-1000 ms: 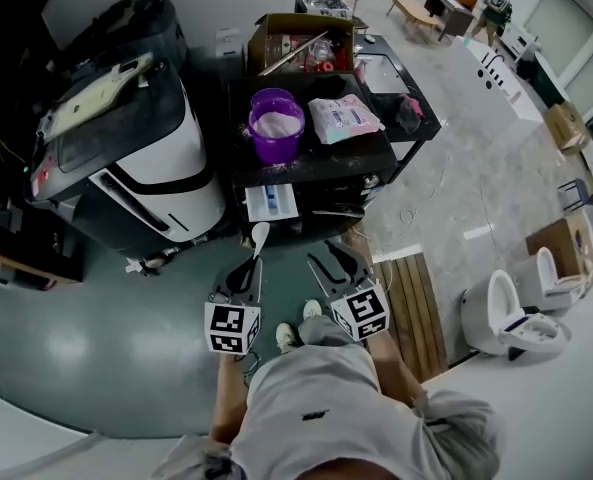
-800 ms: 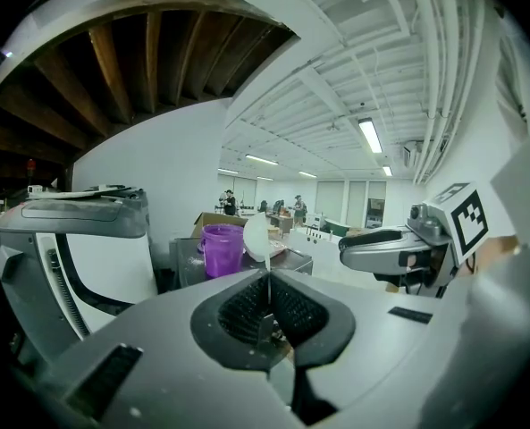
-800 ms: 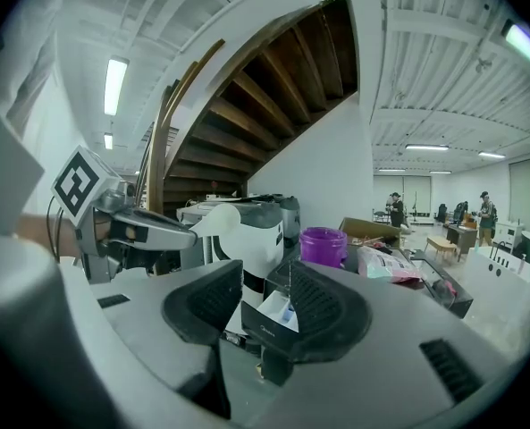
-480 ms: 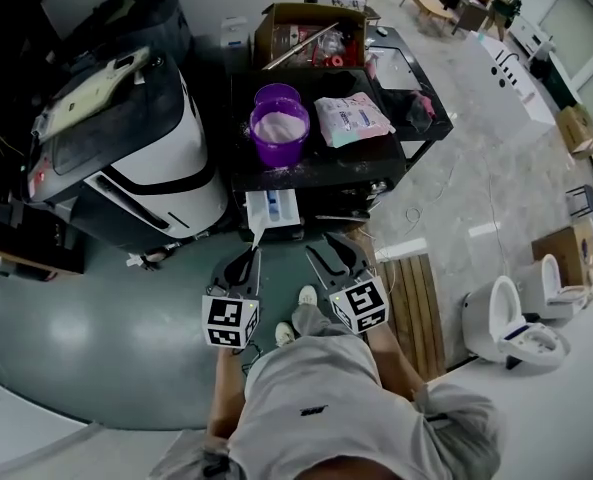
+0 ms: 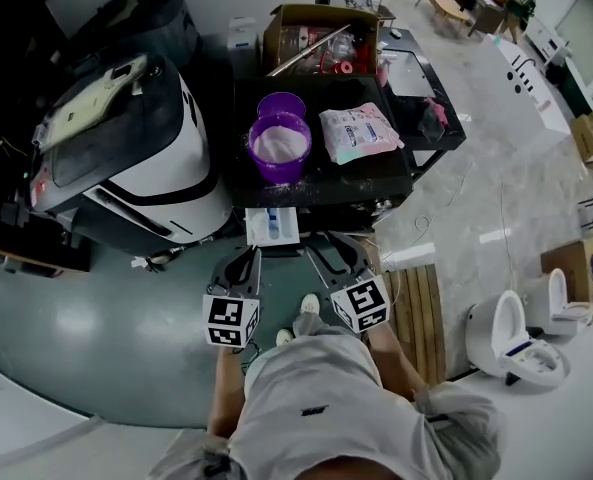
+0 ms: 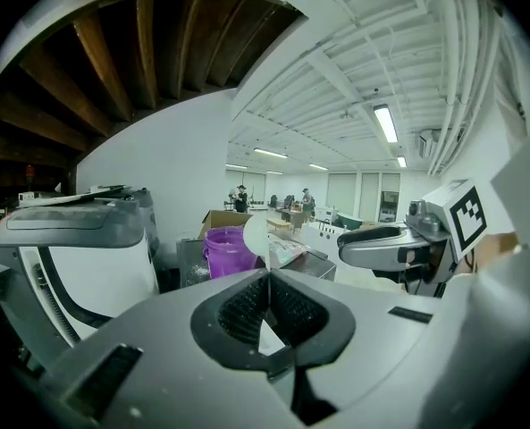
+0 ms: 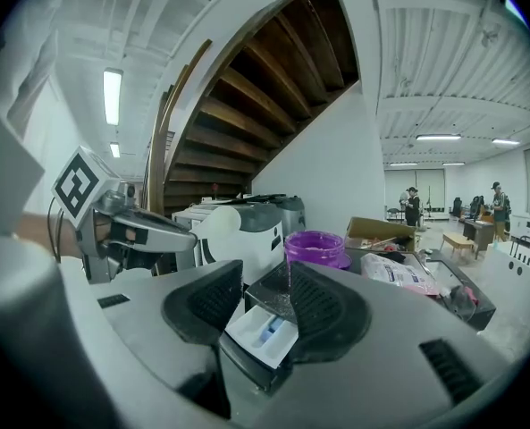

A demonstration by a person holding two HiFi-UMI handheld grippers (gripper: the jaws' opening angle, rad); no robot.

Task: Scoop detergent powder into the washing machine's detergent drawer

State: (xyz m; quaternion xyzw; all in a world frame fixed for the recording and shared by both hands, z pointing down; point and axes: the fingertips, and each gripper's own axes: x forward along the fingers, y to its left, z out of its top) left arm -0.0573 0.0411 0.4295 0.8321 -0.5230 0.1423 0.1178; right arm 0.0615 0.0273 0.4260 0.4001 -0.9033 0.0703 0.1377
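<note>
Up close, the left claw [image 6: 267, 280] is closed on the thin handle of a white plastic spoon [image 6: 256, 233]. The ribbed black pads [image 6: 244, 307] meet on the handle, and the smooth oval bowl stands just past the tips. Whether the bowl carries powder cannot be told. The right claw [image 7: 266, 284] gapes open and grips nothing; its two ribbed pads stand well apart.

Seen through that gap is the drawer [image 7: 263, 329], a shallow white plastic tray of rectangular shape with a small blue part inside. From the head view, both claws [image 5: 244, 266] [image 5: 334, 258] sit side by side, left and right, just near of the drawer [image 5: 272, 226], which juts out from the near edge of the black table [image 5: 376, 173].

Farther on, a round purple tub [image 5: 281, 148] of translucent plastic stands on the table. It holds pale, matte powder [image 5: 280, 144], and white specks dust the dark top around it. Right of the tub lies a soft, crinkled pouch [image 5: 361, 133], pale with pink and blue print. At the far edge sits an open brown cardboard box [image 5: 321, 33].

Left of the table stands the washer [image 5: 126, 148], rounded, with a glossy white front and a dark grey lid. The floor [image 5: 96, 328] under the claws is smooth grey-green with a dull shine.
</note>
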